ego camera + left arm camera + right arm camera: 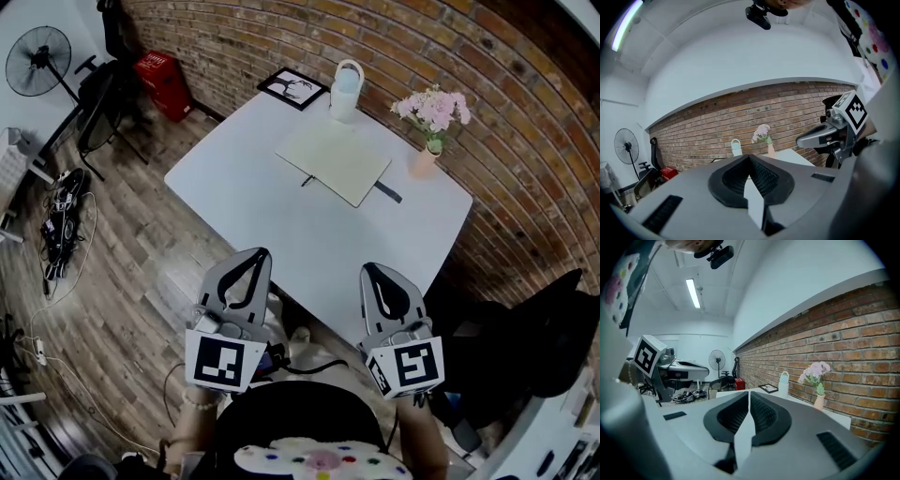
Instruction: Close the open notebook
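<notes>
The left hand-held gripper [261, 255] and right hand-held gripper [368, 270], both closed and empty, hang at the counter's [281, 230] near edge, the notebook [335, 161] lying slantwise well beyond, seemingly nearer the right.

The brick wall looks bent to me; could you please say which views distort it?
Head view: the brick wall bows around the frame's upper right; left gripper view: it arches strongly, with dark corners; right gripper view: its courses fan outward.

Head view steep dn; gripper views ~level; shared: table [281, 234].
</notes>
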Available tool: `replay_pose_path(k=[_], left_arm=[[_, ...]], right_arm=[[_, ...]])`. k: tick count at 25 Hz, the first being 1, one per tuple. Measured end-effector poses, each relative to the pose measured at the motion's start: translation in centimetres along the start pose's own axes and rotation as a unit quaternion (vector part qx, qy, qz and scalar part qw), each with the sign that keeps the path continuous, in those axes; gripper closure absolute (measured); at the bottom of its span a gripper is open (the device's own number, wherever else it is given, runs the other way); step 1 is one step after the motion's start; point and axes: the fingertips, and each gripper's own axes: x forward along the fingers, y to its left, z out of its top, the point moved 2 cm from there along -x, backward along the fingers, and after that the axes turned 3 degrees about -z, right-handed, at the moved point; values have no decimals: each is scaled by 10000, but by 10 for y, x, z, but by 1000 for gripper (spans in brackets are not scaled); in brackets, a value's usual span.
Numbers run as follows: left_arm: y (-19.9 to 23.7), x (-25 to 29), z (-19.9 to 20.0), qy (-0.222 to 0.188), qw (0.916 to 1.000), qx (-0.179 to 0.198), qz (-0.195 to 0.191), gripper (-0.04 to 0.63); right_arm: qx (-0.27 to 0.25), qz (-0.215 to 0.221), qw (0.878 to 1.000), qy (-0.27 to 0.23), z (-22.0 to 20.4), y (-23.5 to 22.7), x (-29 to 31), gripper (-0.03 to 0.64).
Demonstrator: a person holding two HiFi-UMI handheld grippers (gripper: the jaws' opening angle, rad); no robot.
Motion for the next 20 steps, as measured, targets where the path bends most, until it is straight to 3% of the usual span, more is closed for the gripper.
replay_pose_path(k=[7, 12, 20], left_arm=[[15, 26, -10, 58, 9997, 30, -217, 578], [23, 56, -16, 96, 9978, 461, -475, 578], [33, 103, -33, 278, 9921, 822, -905, 578]], right_arm=[[46, -175, 9997, 143, -5, -6, 20, 580], [97, -348, 9990, 246, -8, -16, 37, 580], [214, -689, 9962, 478, -18, -30, 66, 580]])
